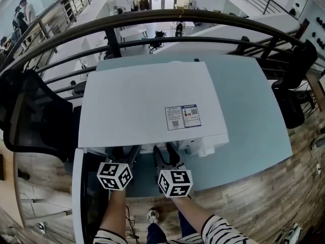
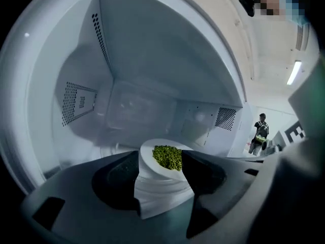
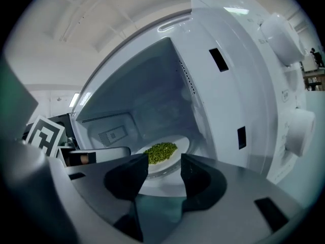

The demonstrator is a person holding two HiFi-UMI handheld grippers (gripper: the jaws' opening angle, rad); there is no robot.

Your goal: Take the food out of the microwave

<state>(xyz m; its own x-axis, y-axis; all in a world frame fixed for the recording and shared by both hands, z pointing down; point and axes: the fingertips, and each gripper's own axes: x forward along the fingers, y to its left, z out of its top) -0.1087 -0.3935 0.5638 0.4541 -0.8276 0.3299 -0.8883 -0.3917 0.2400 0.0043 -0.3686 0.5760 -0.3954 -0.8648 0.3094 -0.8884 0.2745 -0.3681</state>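
Peas (image 2: 167, 157) on a white plate (image 2: 148, 155) sit inside the open microwave (image 1: 152, 100).
The left gripper (image 2: 161, 161) has its jaws spread, with the plate's near rim between them. The right gripper (image 3: 164, 160) is also spread and empty, just short of the plate.

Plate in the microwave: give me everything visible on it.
White, round, shallow plate, ceramic by its look, with a heap of small green peas at its middle. It lies at the bottom of the open microwave. Open jaws of the left hand-held gripper flank its near rim; contact can't be told. The right hand-held gripper, open, is short of it.
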